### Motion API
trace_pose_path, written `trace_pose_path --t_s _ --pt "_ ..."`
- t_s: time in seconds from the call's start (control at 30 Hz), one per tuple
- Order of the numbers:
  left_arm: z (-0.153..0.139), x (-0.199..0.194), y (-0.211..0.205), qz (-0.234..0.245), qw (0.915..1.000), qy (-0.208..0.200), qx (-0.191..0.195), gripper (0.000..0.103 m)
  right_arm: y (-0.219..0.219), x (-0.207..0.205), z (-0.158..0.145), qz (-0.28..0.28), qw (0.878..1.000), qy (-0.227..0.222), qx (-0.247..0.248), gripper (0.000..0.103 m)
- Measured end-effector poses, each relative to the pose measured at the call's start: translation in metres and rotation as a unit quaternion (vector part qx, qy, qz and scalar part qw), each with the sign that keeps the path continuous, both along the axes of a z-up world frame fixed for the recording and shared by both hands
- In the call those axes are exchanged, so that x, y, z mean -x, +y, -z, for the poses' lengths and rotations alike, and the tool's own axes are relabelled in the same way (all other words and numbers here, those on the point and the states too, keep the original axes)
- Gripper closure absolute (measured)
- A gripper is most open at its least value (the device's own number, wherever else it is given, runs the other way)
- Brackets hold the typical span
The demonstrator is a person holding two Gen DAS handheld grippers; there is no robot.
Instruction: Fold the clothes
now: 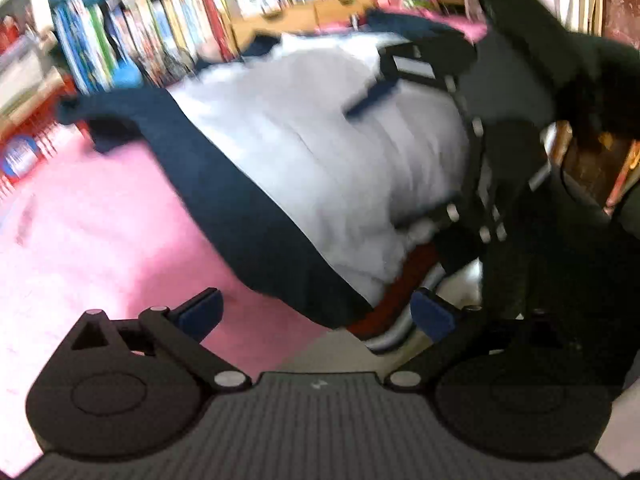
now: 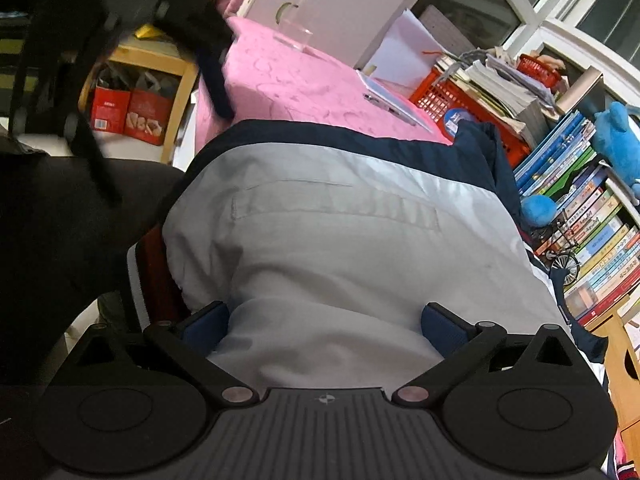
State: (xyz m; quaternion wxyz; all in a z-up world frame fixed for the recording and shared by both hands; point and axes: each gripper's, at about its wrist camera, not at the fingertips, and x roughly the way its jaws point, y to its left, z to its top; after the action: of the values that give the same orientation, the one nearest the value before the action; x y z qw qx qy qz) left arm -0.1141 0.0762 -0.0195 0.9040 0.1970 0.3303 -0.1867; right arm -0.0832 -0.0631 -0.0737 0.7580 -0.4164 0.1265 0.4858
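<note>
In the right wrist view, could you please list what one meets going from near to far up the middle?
Right gripper → grey and navy garment → pink tablecloth → clear glass container.

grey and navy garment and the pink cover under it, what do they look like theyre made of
Garment: looks like a thin woven synthetic such as nylon or polyester, smooth with a slight sheen. It shows soft puffy creases and a stitched flat pocket flap; it may be lightly padded.

Pink cover: looks like woven cloth, matte, with a swirl pattern that seems embossed or jacquard. The fibre cannot be told.
</note>
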Motion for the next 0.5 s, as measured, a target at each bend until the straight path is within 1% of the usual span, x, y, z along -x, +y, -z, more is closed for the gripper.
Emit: trace_pose_path --t_s 0.1,0.13,0.23,0.3,0.37,0.43,0.5 --pt "-0.025 0.005 0.0 0.012 0.998 -0.057 -0.025 0.0 0.001 0.0 0.0 0.0 1.0 -0.001 0.002 0.0" --pt "-0.032 0.003 -0.006 0.034 0.9967 -0.07 -0.023 0.0 0.002 0.0 0.0 0.0 1.0 -0.002 0.003 0.0" --pt "-0.033 -0.018 -0.034 0.073 0.9928 -0.093 -0.018 0.0 0.002 0.002 -0.001 -0.003 1.0 -0.01 0.009 0.0" --pt "-0.019 -0.039 -0.055 0.088 0.9924 -0.082 -0.027 0.0 -0.006 0.003 -0.002 -0.004 1.0 -0.018 0.013 0.0" --pt "-0.003 -0.06 -0.066 0.081 0.9942 -0.055 -0.044 0.0 -0.018 0.003 -0.003 -0.004 0.999 -0.027 0.015 0.0" --pt "0.007 -0.073 -0.059 0.087 0.9961 -0.003 -0.018 0.0 -0.036 0.001 -0.006 0.005 0.999 -0.028 0.016 0.0" --pt "0.009 -0.076 -0.05 0.085 0.9963 0.005 -0.009 0.0 -0.059 -0.002 -0.01 0.021 0.999 -0.018 0.018 0.0"
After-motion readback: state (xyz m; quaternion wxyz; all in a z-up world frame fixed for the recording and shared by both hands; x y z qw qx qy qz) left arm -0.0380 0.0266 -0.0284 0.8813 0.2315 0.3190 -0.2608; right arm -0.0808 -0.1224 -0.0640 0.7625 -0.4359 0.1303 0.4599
